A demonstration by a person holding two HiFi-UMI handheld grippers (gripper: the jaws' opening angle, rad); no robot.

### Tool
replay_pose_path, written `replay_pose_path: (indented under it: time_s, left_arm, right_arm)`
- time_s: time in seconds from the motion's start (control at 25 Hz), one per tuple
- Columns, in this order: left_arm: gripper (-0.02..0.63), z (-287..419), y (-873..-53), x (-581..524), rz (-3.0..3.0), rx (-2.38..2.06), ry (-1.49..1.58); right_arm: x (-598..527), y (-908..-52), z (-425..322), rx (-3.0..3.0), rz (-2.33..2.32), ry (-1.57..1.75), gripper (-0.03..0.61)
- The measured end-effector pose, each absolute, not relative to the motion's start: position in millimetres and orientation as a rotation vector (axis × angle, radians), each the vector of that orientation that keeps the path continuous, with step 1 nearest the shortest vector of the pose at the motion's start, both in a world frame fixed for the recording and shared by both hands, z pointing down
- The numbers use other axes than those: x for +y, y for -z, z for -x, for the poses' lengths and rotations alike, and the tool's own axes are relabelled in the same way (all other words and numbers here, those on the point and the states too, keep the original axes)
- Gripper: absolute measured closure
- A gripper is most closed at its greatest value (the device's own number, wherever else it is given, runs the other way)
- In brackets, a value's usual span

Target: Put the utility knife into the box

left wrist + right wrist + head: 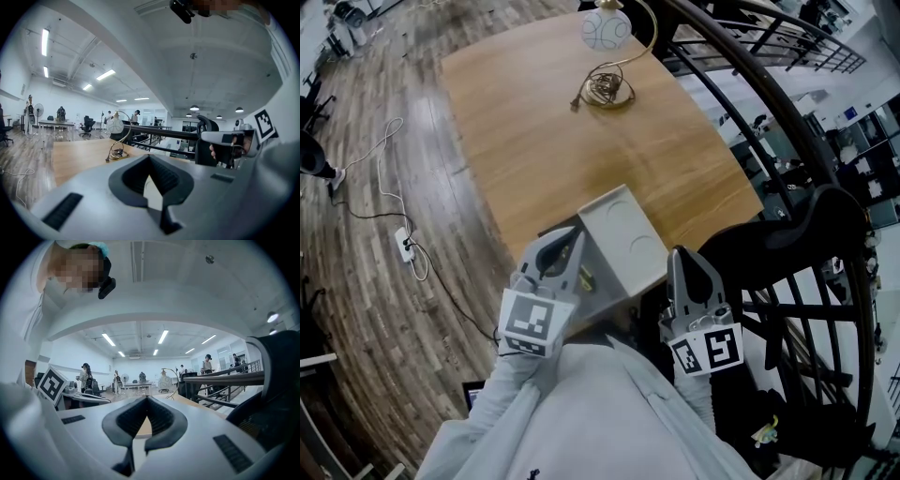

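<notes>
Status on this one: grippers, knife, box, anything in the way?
Left gripper shut, empty, by the box. Right gripper shut, empty. Utility knife not made out in any view. Lamp at table's far end, not in the way.

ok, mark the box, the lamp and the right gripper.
box (623, 242): head view, on its pale top face.
lamp (607, 29): head view, on the globe shade.
right gripper (680, 253): head view, at its closed tips.

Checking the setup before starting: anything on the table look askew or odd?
The box sits skewed at the near edge of the table and seems to overhang it. The lamp cord lies in a loose tangle at the far end.
</notes>
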State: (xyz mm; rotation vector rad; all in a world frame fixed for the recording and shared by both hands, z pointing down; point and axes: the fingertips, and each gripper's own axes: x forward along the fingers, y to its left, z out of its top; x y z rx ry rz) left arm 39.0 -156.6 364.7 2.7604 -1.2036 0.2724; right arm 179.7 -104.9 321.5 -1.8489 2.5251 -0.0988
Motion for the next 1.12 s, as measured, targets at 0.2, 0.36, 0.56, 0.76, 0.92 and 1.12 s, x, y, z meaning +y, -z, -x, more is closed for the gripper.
replay_pose_path:
  time_s: [0.2,0.36,0.56,0.76,0.92,1.12]
  left_arm:
    - [0.595,-36.7,-364.6,-156.1,-2.752,-1.217,-0.266]
    - [0.595,-35.8,-366.4,-155.3,-2.748,-1.217,-0.267]
    - [0.595,-34.5,-367.9,-152.5,-2.744,-1.214,-0.269]
    - [0.595,-37.1,-373.0,-150.9,-2.737,-1.191,-0.296]
    - [0.595,-39.4,-378.6,-148.1,-2.725,-1.175,-0.321]
    - [0.595,-40.8,-382.2,-148.2,-2.719,-1.167,-0.344]
  right_arm:
    - [-105.0,-322.8,-176.9,2.539,1.842,0.100,0.561]
    - [-105.2,-327.0,-174.5,2.559,1.836,0.112,0.561]
    - [-103.2,-330.1,-173.0,2.572,1.834,0.125,0.561]
    - [-102.3,-332.5,-173.4,2.584,1.834,0.131,0.561]
    - [-99.6,-336.9,-174.7,2.588,1.836,0.143,0.561]
    - [-100.9,-339.6,-175.2,2.587,1.838,0.151,0.561]
